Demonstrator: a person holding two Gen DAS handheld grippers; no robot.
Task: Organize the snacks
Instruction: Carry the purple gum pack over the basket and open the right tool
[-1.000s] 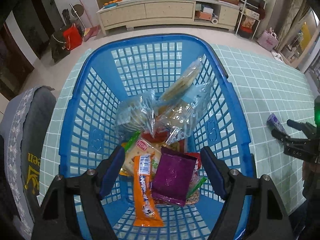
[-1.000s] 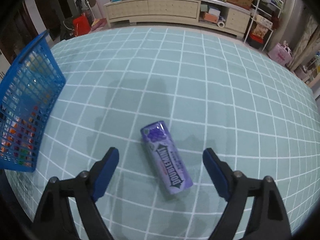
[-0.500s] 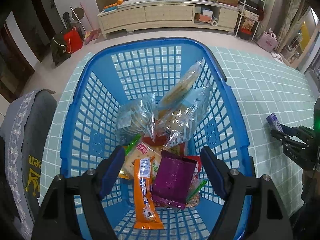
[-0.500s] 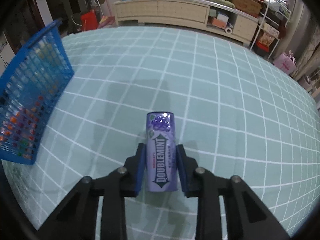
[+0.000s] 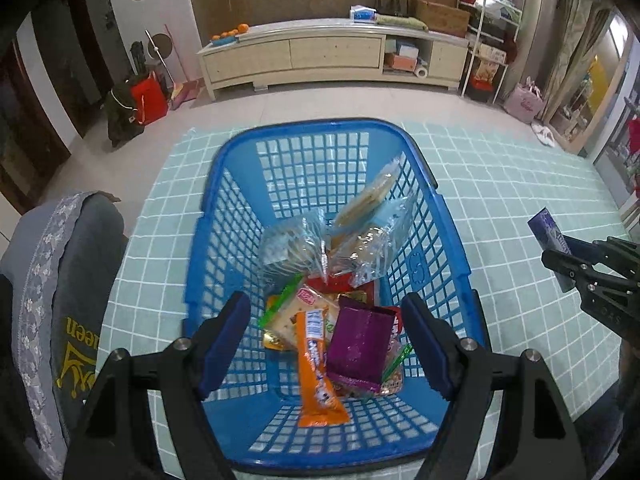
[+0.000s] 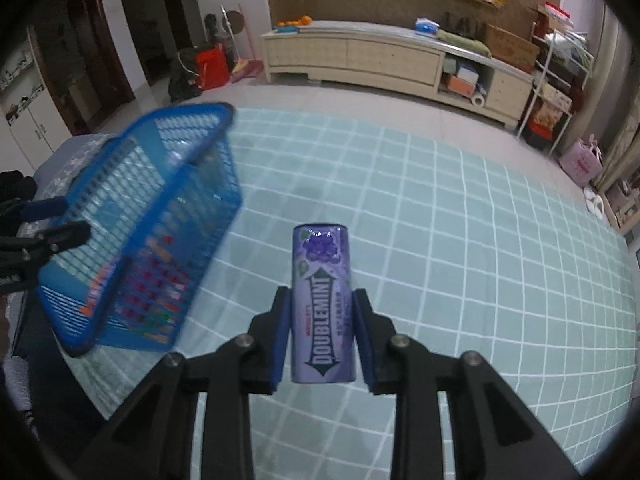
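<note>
One teal grid-patterned tablecloth (image 6: 480, 240), cream sideboard (image 6: 360, 60) behind

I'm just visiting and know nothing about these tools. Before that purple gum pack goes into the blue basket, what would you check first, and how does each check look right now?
1. Grip on the Doublemint gum pack: right gripper has its jaws shut on both sides. Ok.
2. Pack lifted off the checked tablecloth: seems raised, ok.
3. Blue basket upright, open top: ok.
4. Room inside: snacks such as the orange bar fill the middle; the far end is bare. Ok.
5. Left gripper out of the drop path: open, hovering over the basket. Not ok.
6. Grip firmness: cannot tell.
</note>
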